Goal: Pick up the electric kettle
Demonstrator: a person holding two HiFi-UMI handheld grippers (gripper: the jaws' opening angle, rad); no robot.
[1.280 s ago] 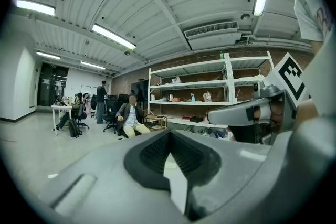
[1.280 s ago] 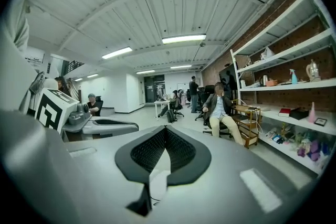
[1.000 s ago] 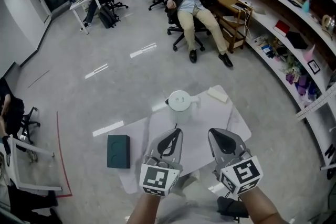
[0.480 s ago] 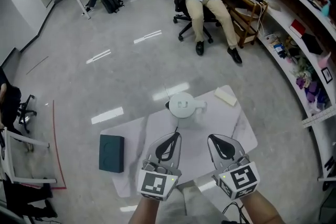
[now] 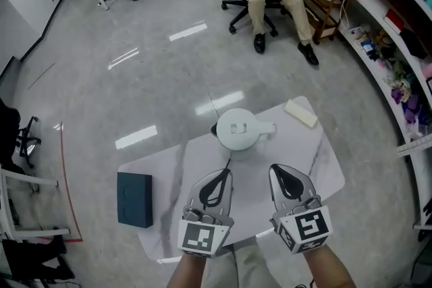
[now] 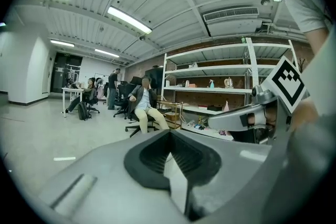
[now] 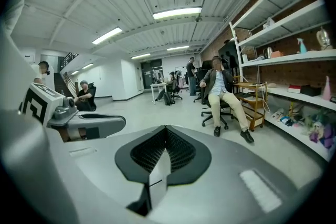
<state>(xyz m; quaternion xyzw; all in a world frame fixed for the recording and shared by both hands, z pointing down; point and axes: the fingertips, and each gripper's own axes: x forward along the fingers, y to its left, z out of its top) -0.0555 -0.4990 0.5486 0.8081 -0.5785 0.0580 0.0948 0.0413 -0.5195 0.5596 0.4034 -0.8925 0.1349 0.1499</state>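
The electric kettle stands upright on the table, handle pointing right (spout left), just ahead of my left gripper and right gripper, both with jaws pressed together on nothing.

The electric kettle is set on the surface, toward its far edge. A block is placed at the far right corner, apart from the kettle. A box is found at the left edge. The left gripper and right gripper are held side by side over the near edge, short of the kettle.
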